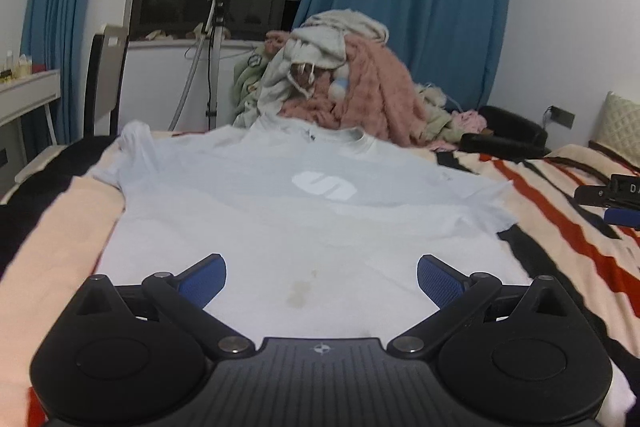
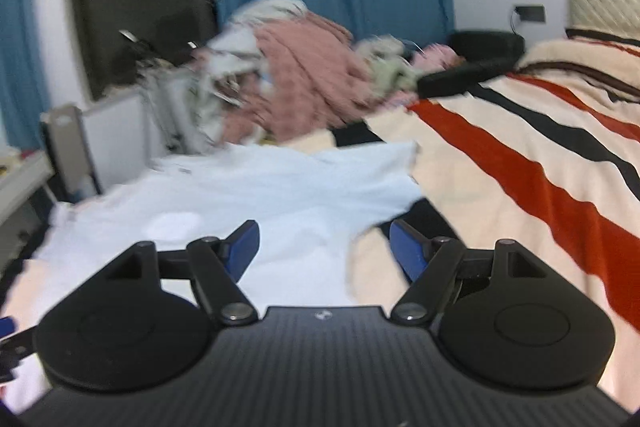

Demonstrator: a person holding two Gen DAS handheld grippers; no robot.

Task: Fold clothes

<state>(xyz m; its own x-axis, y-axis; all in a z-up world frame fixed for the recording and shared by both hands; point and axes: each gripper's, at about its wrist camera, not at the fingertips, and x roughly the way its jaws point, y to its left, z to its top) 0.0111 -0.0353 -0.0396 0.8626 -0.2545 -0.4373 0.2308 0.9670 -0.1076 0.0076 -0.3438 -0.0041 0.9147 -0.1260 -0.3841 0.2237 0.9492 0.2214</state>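
Left gripper (image 1: 322, 281): blue-padded fingers (image 1: 434, 277) spread wide, nothing between them, hovering over the lower part of the T-shirt (image 1: 280, 211). Right gripper (image 2: 324, 247): fingers (image 2: 244, 243) likewise wide and empty, poised above the shirt's near side edge, where cloth gives way to the blanket (image 2: 520, 163). The pale T-shirt lies spread front-up on the striped blanket covering the bed, collar away from the left camera, a white logo (image 1: 324, 185) on its chest, one sleeve rumpled at the far left corner. Behind it, a heap of unfolded clothes (image 1: 344, 79) and blue curtains (image 1: 408, 7).

Probable hazards: a pinch taken here may gather blanket together with shirt, since both are soft and lie in contact; the bunched sleeve, if not flattened first, would likely fold in crooked. The right view is blurred, so edge position is uncertain.
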